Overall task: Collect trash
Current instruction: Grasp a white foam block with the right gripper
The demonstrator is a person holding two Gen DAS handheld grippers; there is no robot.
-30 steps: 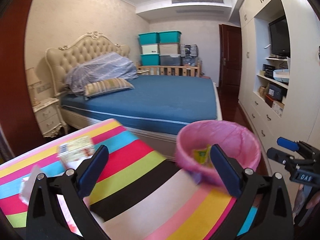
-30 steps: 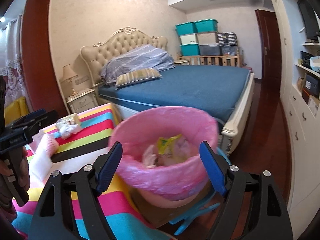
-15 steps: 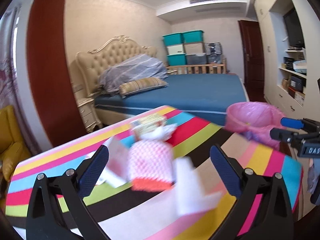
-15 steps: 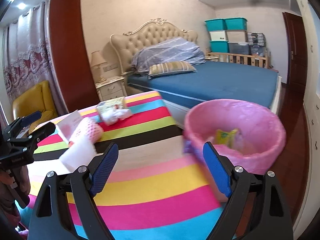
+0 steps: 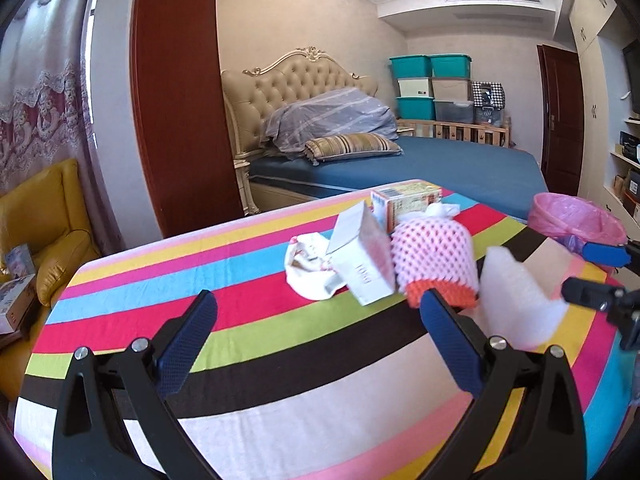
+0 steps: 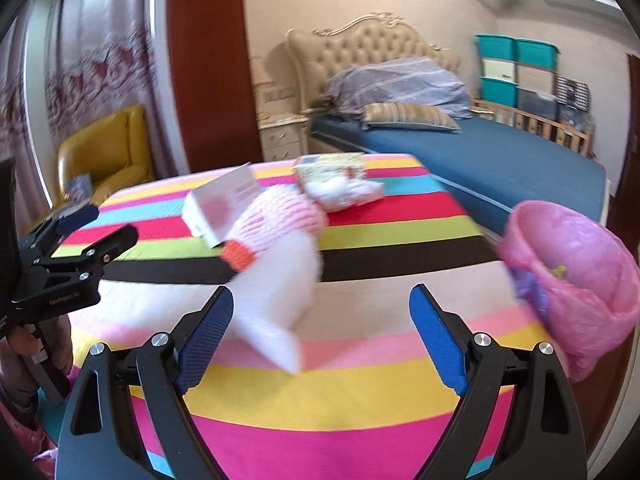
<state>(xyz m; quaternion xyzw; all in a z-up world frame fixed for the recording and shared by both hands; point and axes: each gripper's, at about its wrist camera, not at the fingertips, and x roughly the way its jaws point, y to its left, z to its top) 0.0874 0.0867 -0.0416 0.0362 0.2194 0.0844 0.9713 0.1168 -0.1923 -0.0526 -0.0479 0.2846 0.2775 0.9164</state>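
**Reach phase: both grippers empty, lining up on the trash pile**

Left to right on the striped table [image 5: 280,360]:

- Left gripper [image 5: 316,340]: fingers spread wide, nothing between them, pointing at the pile from the near edge.
- Crumpled white wrapper [image 5: 310,270], flat on the cloth, touching the white carton.
- White carton [image 5: 362,258], flap open, tilted, leaning on the pink foam net sleeve [image 5: 434,258].
- Printed box [image 5: 404,198] just behind the sleeve, far side of the pile.
- White foam piece [image 6: 280,300], nearest my right gripper [image 6: 320,332]. Its fingers are opening, nothing pinched; the foam sits just ahead, closer to the left finger.
- Pink-lined bin [image 6: 580,276] off the table's right edge, some trash already in it.

My read: I'm between drops, going for the next pickup. Next move calls for pushing the right gripper forward so the foam sits between the fingers, then squeezing lightly since foam probably crushes. The left one can take the wrapper or carton.
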